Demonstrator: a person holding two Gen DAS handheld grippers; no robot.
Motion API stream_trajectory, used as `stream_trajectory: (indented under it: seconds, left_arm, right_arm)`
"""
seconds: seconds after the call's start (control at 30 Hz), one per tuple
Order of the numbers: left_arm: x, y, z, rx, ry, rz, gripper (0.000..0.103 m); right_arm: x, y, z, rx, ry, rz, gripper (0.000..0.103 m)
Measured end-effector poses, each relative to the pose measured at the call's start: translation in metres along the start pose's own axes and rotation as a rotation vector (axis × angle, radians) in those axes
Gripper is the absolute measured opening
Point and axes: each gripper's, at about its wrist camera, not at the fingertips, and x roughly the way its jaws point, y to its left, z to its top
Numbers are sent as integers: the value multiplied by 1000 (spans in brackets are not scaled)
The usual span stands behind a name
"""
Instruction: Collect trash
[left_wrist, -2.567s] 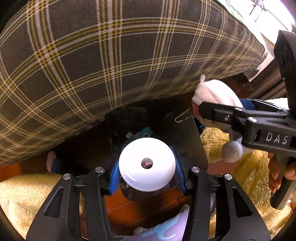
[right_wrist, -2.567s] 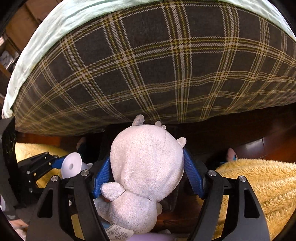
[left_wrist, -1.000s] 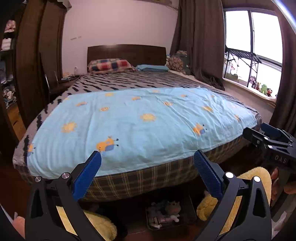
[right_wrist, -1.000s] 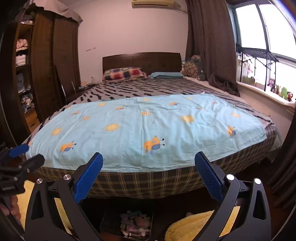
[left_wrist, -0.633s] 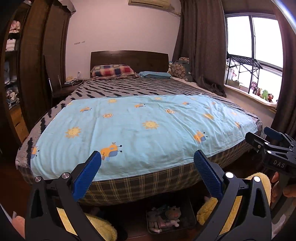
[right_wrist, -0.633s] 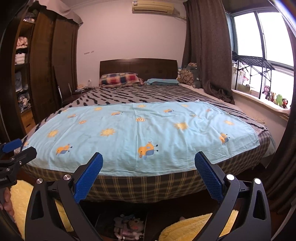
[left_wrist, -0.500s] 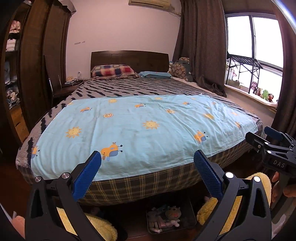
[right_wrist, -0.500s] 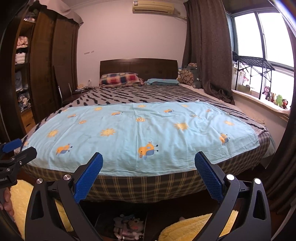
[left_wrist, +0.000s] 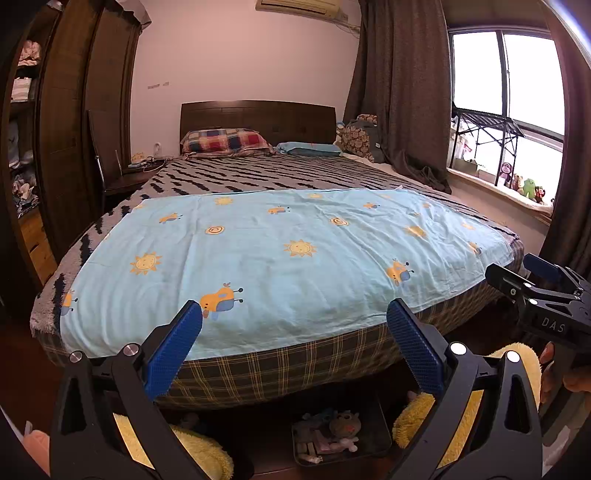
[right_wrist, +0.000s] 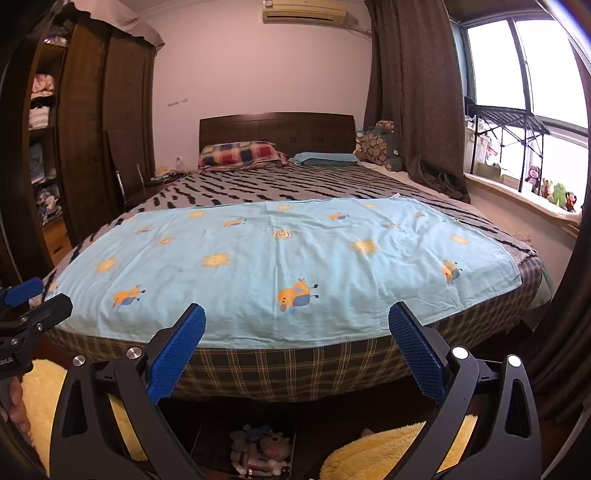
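Claws both raised, level over foot of bed, wide apart, carrying nothing; guess is scanning for next trash. Left claw (left_wrist: 294, 334) released, right claw (right_wrist: 297, 338) same. Bin (left_wrist: 341, 434) on floor under bed edge (left_wrist: 280, 360), near, between yellow rugs (left_wrist: 436, 415), stuffed with plush toys and scraps, handy for dropping. Only readable writing: "DAS" on right claw body at far right.

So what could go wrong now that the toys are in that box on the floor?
The box looks heaped, so a soft toy might tumble out if bumped. It sits between two yellow rugs, so feet could catch an edge. Both the left gripper and right gripper are open and empty, so nothing can drop from them.
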Motion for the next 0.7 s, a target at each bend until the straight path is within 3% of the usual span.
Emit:
stream_trajectory:
  seconds: [0.7]
  left_arm:
    - [-1,-1,0,-7,-11,8,95]
  right_arm:
    - [1,-2,1,20,3,2,100]
